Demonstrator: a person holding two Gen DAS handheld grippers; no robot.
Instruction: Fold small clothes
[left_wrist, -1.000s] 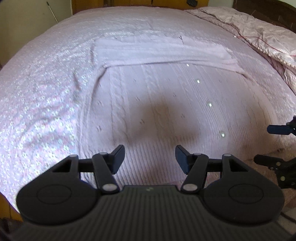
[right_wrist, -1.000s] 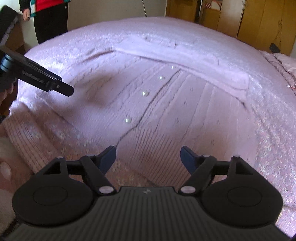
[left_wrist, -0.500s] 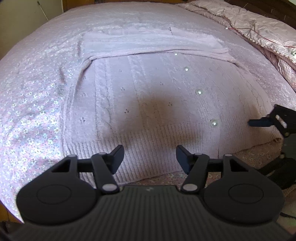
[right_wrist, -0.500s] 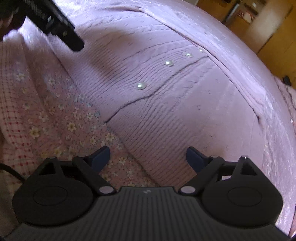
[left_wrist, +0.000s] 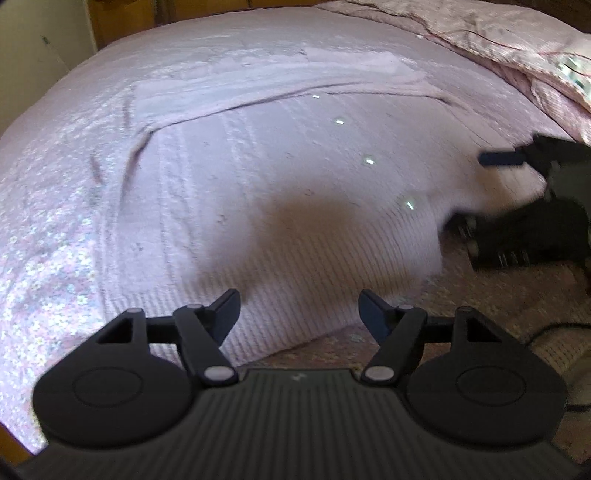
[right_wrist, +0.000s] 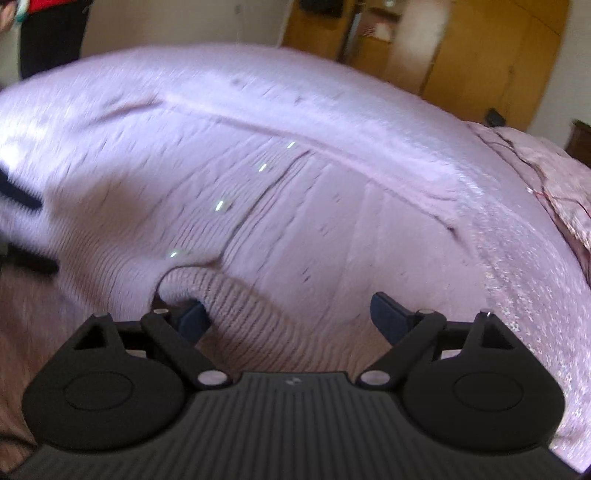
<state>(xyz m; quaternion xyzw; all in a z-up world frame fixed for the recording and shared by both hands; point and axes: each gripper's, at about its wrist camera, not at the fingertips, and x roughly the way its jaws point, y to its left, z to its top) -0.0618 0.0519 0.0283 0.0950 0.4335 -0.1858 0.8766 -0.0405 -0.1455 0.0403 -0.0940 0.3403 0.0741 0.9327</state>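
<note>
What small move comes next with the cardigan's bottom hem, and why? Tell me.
Probably close the right gripper on the ribbed hem: its jaws stand wide with the hem bunched between them, against one finger. The left gripper, jaws opening, hovers over the hem's other end on the pink cardigan.

Floral-sheeted bed (left_wrist: 48, 229), wooden wardrobe (right_wrist: 491, 62) behind

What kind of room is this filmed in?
Most likely a bedroom in a home. A pink knitted cardigan lies flat on a bed with a floral bedspread, a quilt is bunched at the far side, and wooden wardrobe doors stand behind.
</note>
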